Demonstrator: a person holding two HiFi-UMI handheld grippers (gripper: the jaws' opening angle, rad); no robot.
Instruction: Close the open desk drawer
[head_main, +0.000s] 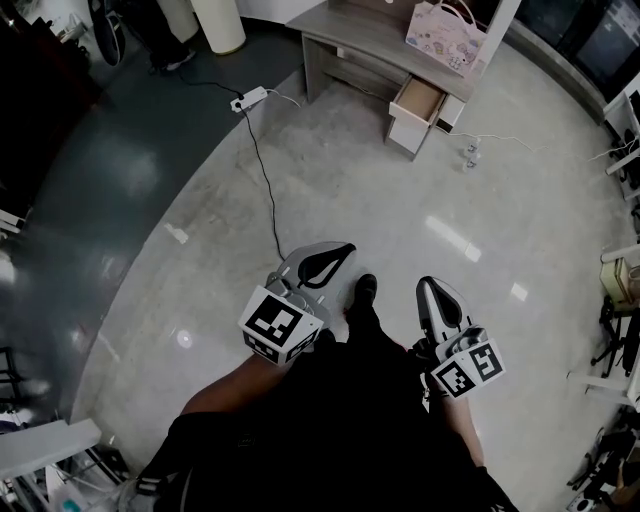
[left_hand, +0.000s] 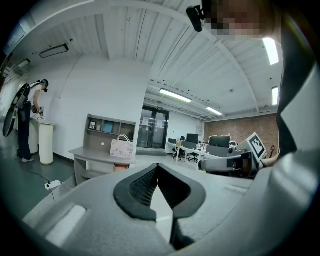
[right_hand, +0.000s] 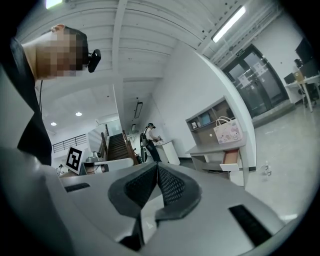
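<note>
Both the left gripper (head_main: 346, 249) and the right gripper (head_main: 429, 284) hover low over the floor by the person's legs, each with its fingers pressed together and nothing between them. The desk (head_main: 348, 28) stands well apart at the far side. Its open drawer (head_main: 416, 104) juts out from the right end toward the near side, and only a brown bottom shows inside. Just above it on the desk stands a pink handled bag (head_main: 446, 38), its contents hidden.
</note>
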